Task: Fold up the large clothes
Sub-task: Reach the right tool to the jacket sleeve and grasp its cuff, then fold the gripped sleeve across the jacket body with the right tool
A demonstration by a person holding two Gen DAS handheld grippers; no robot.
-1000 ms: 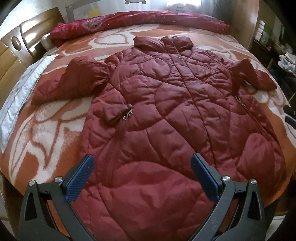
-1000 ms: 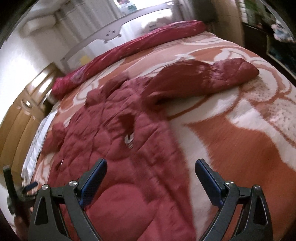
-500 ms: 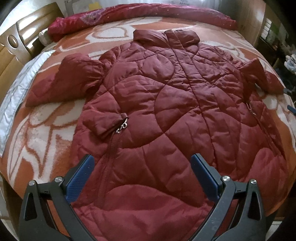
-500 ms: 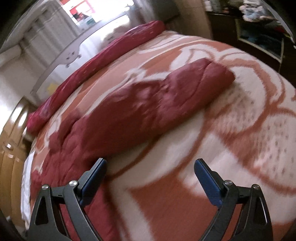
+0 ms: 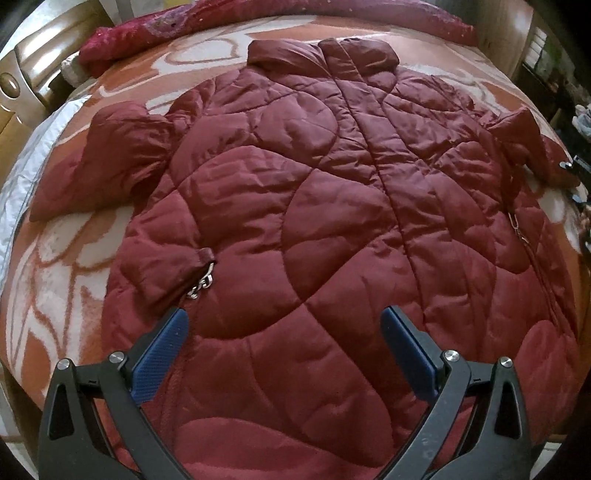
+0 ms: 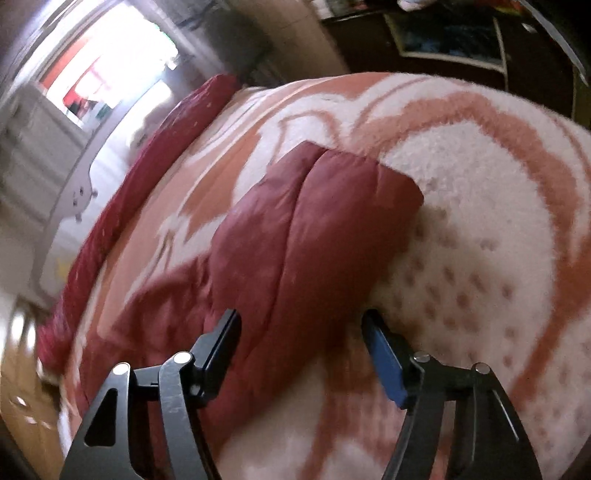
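Right gripper (image 6: 301,334) now straddles coat sleeve (image 6: 314,229), narrower.

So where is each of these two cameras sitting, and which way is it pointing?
Left wrist: sits on the left gripper, looking over the spread maroon coat from its hem; both open fingers show.
Right wrist: sits on the right gripper, looking along the coat's sleeve; its open fingers straddle it.
Shared: the coat and the orange-white blanket.

1. You have an orange-and-white patterned blanket (image 5: 66,258) covering the bed.
2. A rolled red quilt (image 5: 207,22) lies along its far edge.
3. A wooden headboard (image 5: 22,74) stands at your left.
4. A bright window (image 6: 110,70) glows beyond.
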